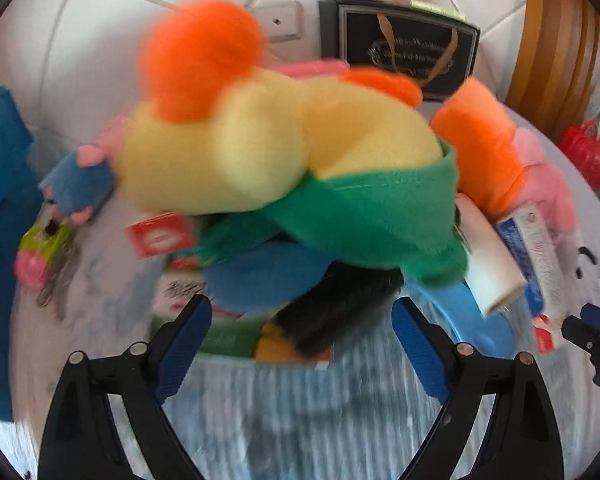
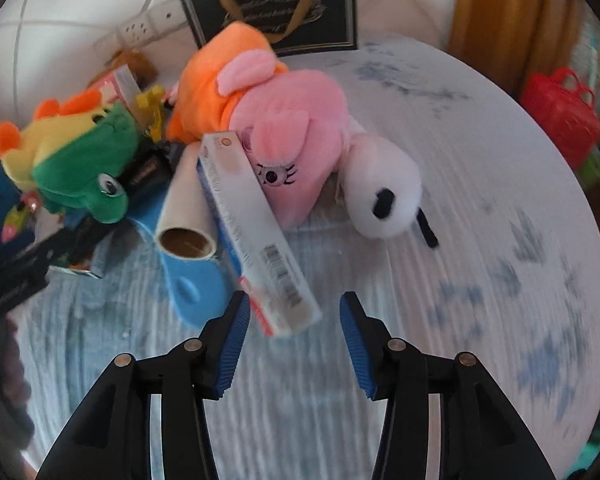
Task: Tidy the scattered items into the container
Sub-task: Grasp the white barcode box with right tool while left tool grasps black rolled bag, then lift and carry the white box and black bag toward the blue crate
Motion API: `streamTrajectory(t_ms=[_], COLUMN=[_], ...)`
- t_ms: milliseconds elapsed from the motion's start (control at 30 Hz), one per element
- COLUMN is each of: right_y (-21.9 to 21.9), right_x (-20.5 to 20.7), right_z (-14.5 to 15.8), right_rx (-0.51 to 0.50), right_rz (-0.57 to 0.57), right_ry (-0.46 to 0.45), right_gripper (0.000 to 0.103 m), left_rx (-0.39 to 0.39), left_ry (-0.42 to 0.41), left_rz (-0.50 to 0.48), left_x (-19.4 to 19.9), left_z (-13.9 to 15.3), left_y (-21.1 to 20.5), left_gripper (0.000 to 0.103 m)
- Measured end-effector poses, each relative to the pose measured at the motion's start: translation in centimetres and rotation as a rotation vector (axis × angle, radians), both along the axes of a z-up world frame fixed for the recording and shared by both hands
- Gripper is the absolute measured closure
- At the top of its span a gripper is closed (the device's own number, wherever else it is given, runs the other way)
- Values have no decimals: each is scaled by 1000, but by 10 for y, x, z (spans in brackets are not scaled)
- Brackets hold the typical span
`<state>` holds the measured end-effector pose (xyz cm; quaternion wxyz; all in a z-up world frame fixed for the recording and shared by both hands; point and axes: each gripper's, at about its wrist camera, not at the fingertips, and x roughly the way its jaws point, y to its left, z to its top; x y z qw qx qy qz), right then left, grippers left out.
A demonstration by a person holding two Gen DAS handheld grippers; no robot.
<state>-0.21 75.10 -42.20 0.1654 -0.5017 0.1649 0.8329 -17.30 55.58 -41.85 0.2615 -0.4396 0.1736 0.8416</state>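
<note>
Motion blur smears much of the left wrist view, where a yellow-and-green frog toy (image 1: pixel 300 168) with orange feet fills the middle and hides most of the pile under it. Only edges show beneath: a blue plush part, a dark furry thing, a red label (image 1: pixel 160 238) and printed packaging too blurred to read. The left gripper (image 1: pixel 302 344) is spread wide above the striped cloth (image 1: pixel 292 408), nothing between its pads, just short of the pile. At far left a small blue toy and a green-and-pink one lie apart, both soft in focus.

The right wrist view is sharper. A long box (image 2: pixel 256 232) lies tilted over the heap, its long axis running from upper left near the pig toy (image 2: pixel 292 140) down to lower right, the barcode end pointing toward the right gripper (image 2: pixel 294 340). That end lies just ahead of the gripper's left pad; whether they touch cannot be told. The jaws stand partly apart and pinch nothing. A paper roll (image 2: pixel 188 216) lies beside the box, open end toward the camera, over a blue flat piece (image 2: pixel 192 288). A white dog toy (image 2: pixel 380 196) lies against the pig's right side. A black bag (image 2: pixel 276 8) stands at the wall behind; a red basket (image 2: pixel 560 116) sits beyond the table edge, partly cut off
</note>
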Motion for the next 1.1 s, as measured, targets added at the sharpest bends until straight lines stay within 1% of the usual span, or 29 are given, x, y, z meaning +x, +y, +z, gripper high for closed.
streamTrajectory(t_ms=[100,133,167,200,233,267,300,333,367,400,467,533,600,667,733,833,900,967,1067,1100], right_y=[3,3,4,5,4,4,4,3,2,0,-6,-12,-18,-28,-36,-46,-52,-53,-47,-46], right_x=[-11,-16,-19,-23,-26,-28,-29,-29,-29,-27,-21,-11,2,18,31,48,57,63,62,63], right_z=[-8,-12,-15,-18,-21,-24,-26,-28,-29,-29,-30,-30,-30,-32,-34,-33,-31,-26,-12,-8], right_rx=[-8,-7,-14,-26,-34,-34,-33,-45,-62,-67,-94,-127,-149,-168,-170,-173,-166,-147,-125,-122], right_rz=[27,39,48,55,63,65,61,55,52,48,51,50,46,52,56,55,46,34,26,23], right_ry=[2,2,2,2,2,0,-3,-5,-5,-12,-26,-38,-58,-80,-94,-102,-99,-87,-53,-42], right_gripper=[48,44,43,43,43,44,47,64,73,74,77,79,80,80,80,80,78,66,56,54], left_rx=[-41,-54,-56,-53,-56,-63,-69,-70,-60,-41,-23,-28,-21,-10,-17,-27,-19,-13,-7,0], left_ry=[17,23,18,6,11,26,31,28,8,-26,-85,-109,-169,-215,-254,-284,-312,-326,-295,-283], left_rz=[-65,-77,-82,-71,-50,-35,-26,-17,-14,-17,-41,-51,-58,-65,-89,-138,-152,-160,-176,-183], left_x=[0,0,0,0,1,3,6,8,11,13,19,28,41,57,71,96,105,110,110,109], left_z=[-16,-21,-24,-27,-28,-27,-25,-23,-19,-16,-13,-10,-10,-9,-10,-6,-1,8,24,31], left_y=[17,23,27,31,33,35,35,34,32,28,23,18,10,1,-8,-22,-29,-32,-31,-28], left_gripper=[11,11,11,11,11,16,25,31,44,51,56,60,65,66,67,67,67,67,67,67])
